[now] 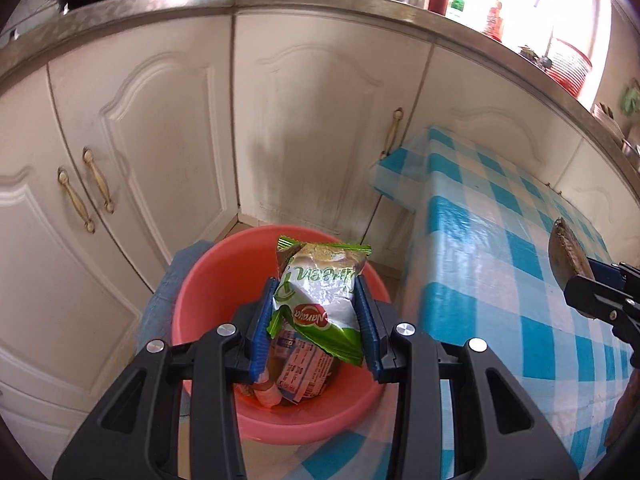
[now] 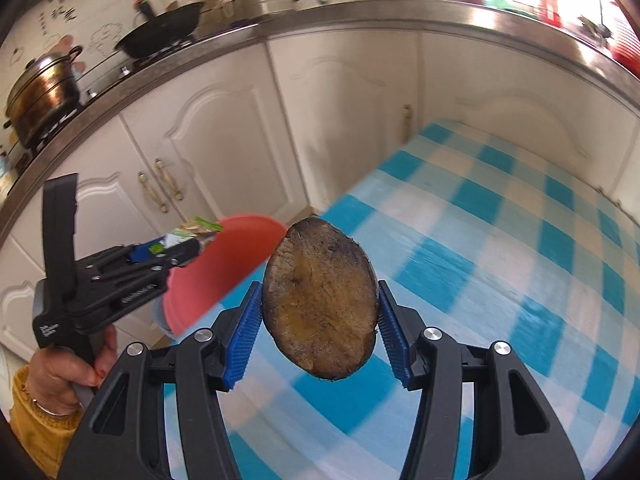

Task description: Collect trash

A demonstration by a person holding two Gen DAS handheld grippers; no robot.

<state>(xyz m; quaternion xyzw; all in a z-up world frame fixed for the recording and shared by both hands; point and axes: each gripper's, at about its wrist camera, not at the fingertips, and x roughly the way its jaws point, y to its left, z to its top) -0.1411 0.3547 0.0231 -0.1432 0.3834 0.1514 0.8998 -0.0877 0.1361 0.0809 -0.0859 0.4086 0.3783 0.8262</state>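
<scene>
My left gripper is shut on a green and white snack wrapper and holds it over a pink plastic bucket. The bucket has other wrappers at its bottom. My right gripper is shut on a brown, browned fruit or vegetable half above the checked table. That piece and the right gripper show at the right edge of the left wrist view. The left gripper, wrapper and bucket show at left in the right wrist view.
A table with a blue and white checked cloth stands right of the bucket. White cabinet doors with brass handles run behind, under a steel counter with a wok and pots.
</scene>
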